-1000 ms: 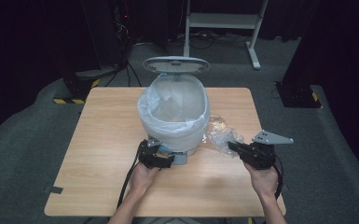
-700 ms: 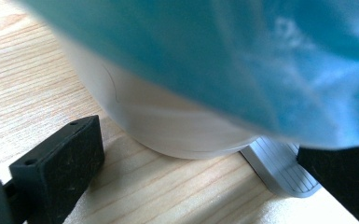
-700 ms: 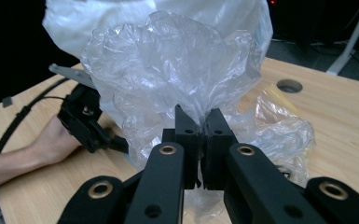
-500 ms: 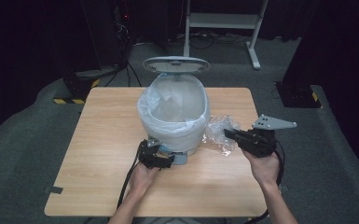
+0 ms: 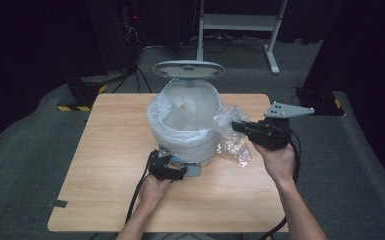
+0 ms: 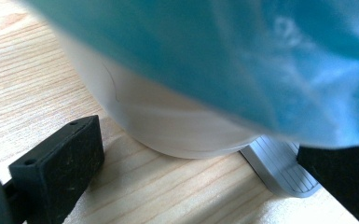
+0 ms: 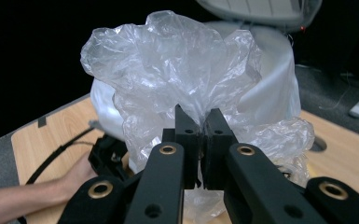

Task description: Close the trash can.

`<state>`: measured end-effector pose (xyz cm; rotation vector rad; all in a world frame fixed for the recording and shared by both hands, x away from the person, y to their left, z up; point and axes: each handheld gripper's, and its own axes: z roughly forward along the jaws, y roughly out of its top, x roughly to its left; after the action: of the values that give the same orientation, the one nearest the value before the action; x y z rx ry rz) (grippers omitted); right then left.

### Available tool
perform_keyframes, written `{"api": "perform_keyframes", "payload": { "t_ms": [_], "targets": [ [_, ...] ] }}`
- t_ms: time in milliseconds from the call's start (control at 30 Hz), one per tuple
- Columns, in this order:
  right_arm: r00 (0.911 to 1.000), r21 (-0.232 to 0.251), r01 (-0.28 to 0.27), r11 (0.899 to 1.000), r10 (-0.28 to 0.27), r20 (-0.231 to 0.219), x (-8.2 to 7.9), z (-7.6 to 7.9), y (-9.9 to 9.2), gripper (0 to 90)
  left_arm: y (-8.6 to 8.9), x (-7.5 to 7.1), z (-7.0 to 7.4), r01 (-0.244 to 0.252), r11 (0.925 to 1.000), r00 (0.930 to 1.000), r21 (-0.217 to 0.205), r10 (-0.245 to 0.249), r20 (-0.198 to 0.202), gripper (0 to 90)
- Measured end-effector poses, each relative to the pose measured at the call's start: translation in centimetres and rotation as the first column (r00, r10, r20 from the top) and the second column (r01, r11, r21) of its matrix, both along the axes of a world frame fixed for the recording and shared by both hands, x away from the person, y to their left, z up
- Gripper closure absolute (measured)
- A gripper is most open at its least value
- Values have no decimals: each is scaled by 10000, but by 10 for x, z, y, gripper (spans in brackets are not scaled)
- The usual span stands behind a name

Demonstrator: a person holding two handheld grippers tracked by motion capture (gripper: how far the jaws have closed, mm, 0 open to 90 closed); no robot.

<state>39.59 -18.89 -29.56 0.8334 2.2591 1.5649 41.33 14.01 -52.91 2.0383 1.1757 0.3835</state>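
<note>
Right gripper [image 5: 237, 126] raised off the table [image 5: 105, 150], jaws clamped on crumpled plastic bag [image 7: 186, 74] beside the lined bin [image 5: 185, 125]. Left gripper [image 5: 172, 170] low at the bin's base, jaws apart either side of its pedal [image 6: 279, 165].

overhead light on the table [image 5: 105, 165] — dark surroundings — bin [image 6: 242, 60] blurred up close.
</note>
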Motion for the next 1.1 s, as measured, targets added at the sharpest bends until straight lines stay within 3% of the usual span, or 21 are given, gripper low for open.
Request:
{"api": "perform_keyframes", "payload": {
  "t_ms": [133, 400, 767, 1100],
  "targets": [
    [9998, -178, -212, 9996, 213, 52, 13, 13, 13, 874, -1, -1, 0, -78, 10000, 10000, -34, 78, 12, 5],
    [9976, -456, -687, 9966, 687, -23, 35, 25, 42, 874, -2, -2, 0, -237, 9997, 9997, -116, 237, 25, 3],
    [9961, -784, -802, 9937, 771, -417, 58, 23, 69, 873, -3, -2, 0, -328, 9994, 9995, -59, 329, 39, 3],
    [9941, -896, -766, 9930, 692, -837, 75, 15, 79, 867, -4, -3, 0, -409, 9992, 9991, -29, 410, 55, 2]
  ]
}}
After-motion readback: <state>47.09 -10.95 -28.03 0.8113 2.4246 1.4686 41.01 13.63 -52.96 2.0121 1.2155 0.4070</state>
